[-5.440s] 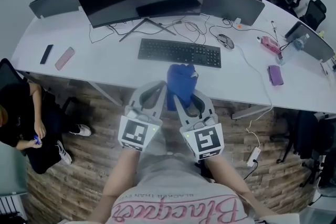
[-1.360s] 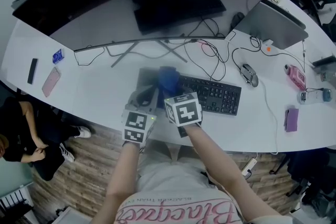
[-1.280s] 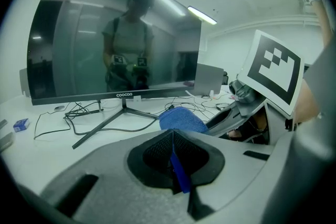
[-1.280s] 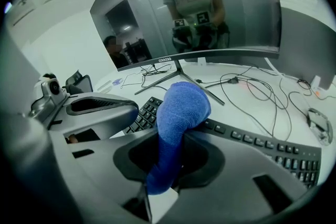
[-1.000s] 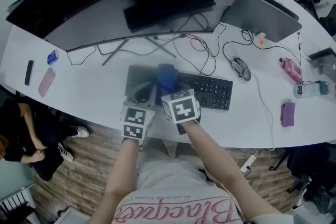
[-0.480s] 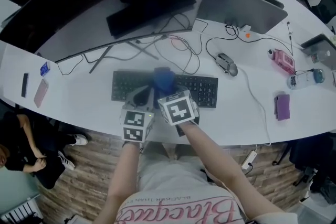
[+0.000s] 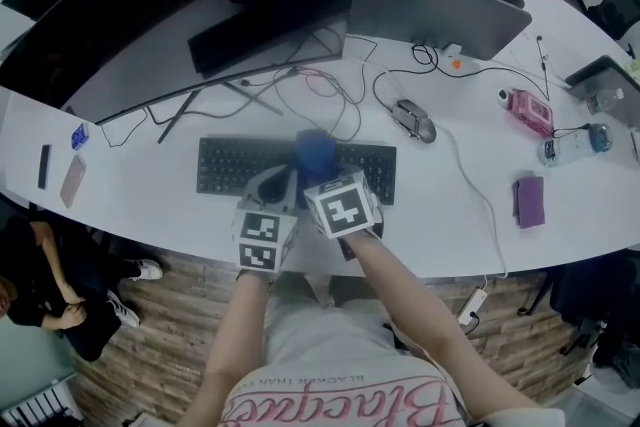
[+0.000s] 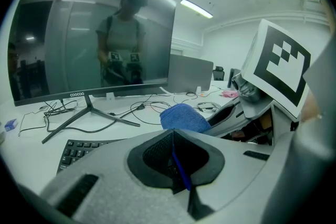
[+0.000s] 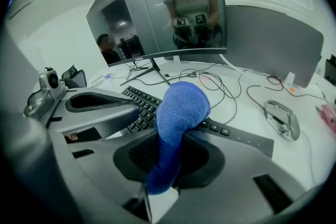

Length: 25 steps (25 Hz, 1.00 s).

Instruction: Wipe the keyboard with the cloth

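blue cloth [image 7: 315, 152] pinched in right gripper [image 9: 170, 157], over keyboard [image 7: 230, 165]; left gripper [image 8: 173, 157] closed

Keyboard [image 7: 225, 165]: middle keys hidden under blue cloth [image 7: 315, 152], left gripper [image 7: 276, 175] and right gripper [image 7: 316, 173] | blue sliver [image 8: 178, 168] in left gripper's closed seam: too thin to identify | seated person [image 7: 30, 285]: cut off by left edge | small blue item [image 7: 79, 135] on desk [image 7: 150, 215]: too small to tell
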Tool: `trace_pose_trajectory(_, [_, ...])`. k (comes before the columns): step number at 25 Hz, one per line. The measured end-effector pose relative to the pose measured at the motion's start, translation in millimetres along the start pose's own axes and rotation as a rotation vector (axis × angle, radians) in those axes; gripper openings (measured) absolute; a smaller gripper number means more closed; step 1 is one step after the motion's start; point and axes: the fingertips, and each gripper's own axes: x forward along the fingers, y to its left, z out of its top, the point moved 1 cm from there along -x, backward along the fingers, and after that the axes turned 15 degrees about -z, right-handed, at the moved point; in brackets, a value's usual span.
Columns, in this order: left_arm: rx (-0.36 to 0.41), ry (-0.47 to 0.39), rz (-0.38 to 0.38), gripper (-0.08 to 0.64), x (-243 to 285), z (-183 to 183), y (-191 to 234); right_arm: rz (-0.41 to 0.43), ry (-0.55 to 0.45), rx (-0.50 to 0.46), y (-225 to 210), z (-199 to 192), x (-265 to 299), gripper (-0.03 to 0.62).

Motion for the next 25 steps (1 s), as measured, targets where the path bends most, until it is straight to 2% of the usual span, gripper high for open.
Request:
trace_pose_trajectory(12, [-0.001,-0.001,0.003,0.006,28.6,8.0,-34.0,0.019,0.007,-0.022,-35.3,-15.9,-10.6,0.089])
trace_pose_trajectory(25, [0.026,0.004,-0.007,0.006,56.7,20.3,-69.5,-0.009,-0.013,-0.04,-81.7,-29.0,-26.2,0.089])
